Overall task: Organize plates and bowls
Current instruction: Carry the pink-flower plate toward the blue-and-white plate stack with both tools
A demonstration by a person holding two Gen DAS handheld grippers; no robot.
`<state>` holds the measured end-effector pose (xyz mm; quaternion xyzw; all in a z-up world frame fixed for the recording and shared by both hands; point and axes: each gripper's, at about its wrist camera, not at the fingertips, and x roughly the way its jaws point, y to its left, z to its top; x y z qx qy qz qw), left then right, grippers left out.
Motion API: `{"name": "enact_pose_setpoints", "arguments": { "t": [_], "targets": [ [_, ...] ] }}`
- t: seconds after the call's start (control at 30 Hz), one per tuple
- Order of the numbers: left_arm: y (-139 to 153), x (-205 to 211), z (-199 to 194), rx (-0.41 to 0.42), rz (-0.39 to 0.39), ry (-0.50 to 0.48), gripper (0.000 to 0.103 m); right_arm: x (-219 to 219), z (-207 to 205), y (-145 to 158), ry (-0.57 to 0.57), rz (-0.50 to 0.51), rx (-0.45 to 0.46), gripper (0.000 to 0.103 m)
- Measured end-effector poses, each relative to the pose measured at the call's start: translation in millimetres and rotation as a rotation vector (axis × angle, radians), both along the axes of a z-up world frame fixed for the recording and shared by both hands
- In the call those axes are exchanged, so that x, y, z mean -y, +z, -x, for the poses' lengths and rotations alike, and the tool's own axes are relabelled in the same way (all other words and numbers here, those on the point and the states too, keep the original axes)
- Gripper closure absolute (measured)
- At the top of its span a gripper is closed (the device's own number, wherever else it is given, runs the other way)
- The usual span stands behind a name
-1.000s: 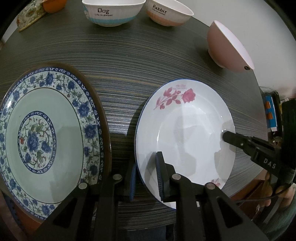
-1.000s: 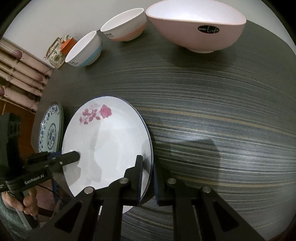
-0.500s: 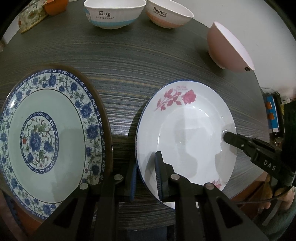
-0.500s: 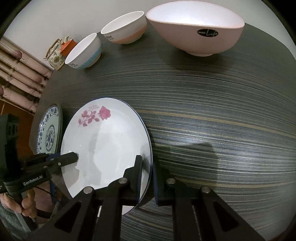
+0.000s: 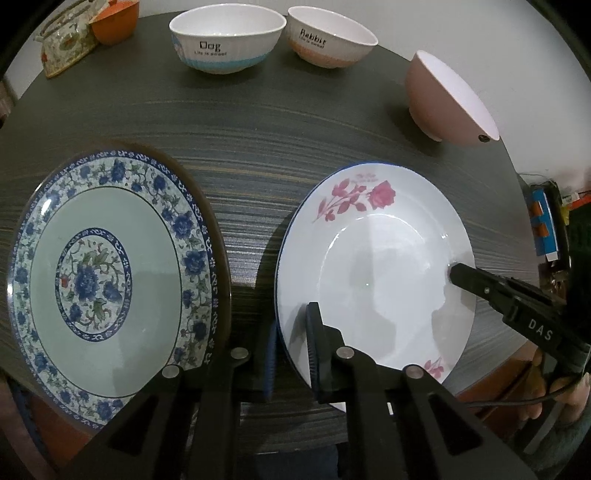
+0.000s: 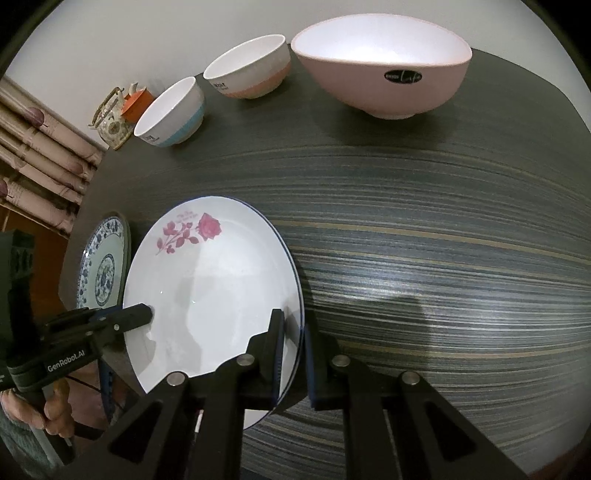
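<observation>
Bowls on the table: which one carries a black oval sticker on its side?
The large pink bowl, far wider than the two small white lettered bowls beside it.

- The counter [image 6: 424, 229] has a dark grey top streaked with fine lighter and tan lines running across it.
- A plain pale wall [image 6: 147, 33] rises directly behind the counter's far edge.
- A pinkish curtain [image 6: 40, 155] with a printed pattern hangs in folds at the left, seen from the right wrist.
- Brown wooden furniture [image 6: 33, 236] shows below the curtain.
- Soft light casts blurred shadows on the counter.
</observation>
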<state>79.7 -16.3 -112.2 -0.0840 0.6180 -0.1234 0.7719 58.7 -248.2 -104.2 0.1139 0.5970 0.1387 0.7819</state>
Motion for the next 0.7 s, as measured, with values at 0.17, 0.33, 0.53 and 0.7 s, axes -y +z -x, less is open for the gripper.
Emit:
{"name": "enact_pose_setpoints", "arguments": {
  "t": [0.17,0.33,0.53,0.7],
  "targets": [
    [11,-9,5,0.018,0.0,0.009,0.091,-3,1,8,0.001,0.001,0.019,0.093],
    [23,-19,11,0.034,0.005,0.022,0.091,-9,1,17,0.0,-0.004,0.033,0.093],
    [39,-45,18,0.058,0.016,0.048,0.091,-26,-1,30,0.019,-0.009,0.058,0.093],
    [48,-71,22,0.069,0.009,0.087,0.091,-49,-4,37,0.046,-0.025,0.067,0.093]
  ]
}}
